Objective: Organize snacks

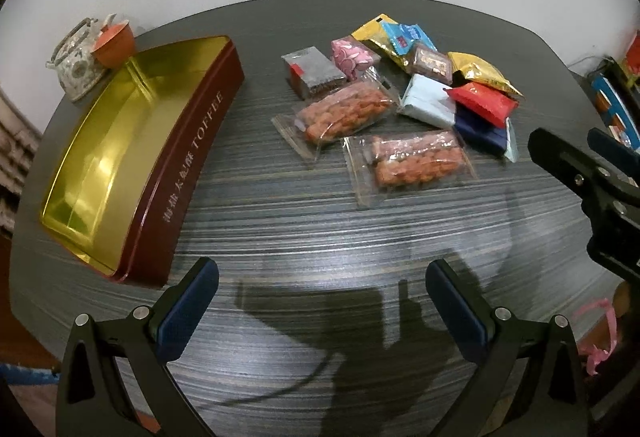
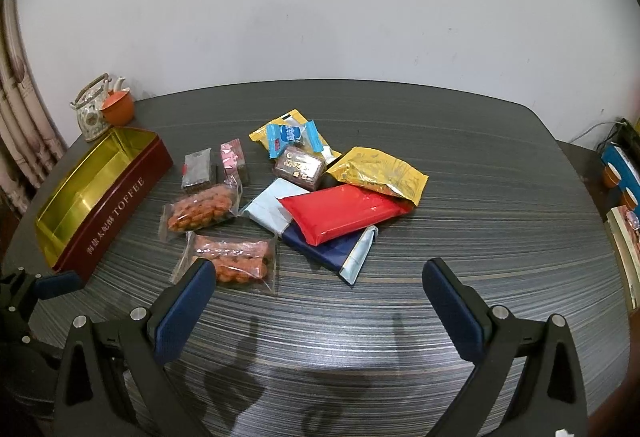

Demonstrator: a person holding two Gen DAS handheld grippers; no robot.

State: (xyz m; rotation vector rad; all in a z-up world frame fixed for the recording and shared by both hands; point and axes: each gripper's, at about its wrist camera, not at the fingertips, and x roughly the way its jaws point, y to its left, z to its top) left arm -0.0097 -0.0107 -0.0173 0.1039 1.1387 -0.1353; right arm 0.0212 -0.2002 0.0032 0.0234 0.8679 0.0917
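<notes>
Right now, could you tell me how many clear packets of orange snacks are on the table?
2: one clear packet lies beside the toffee tin; the other lies just ahead of the right claw. The pile may hide more.

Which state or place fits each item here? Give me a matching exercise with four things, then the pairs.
Things:
1. toffee tin
2. red packet
3. orange cup
4. left claw

States or places:
A. open, holding nothing
B. lying on top of the navy packet
C. beside the teapot at the table's far left corner
D. lidless, gold inside, no snacks in it

Pairs: 1-D, 2-B, 3-C, 4-A
</notes>
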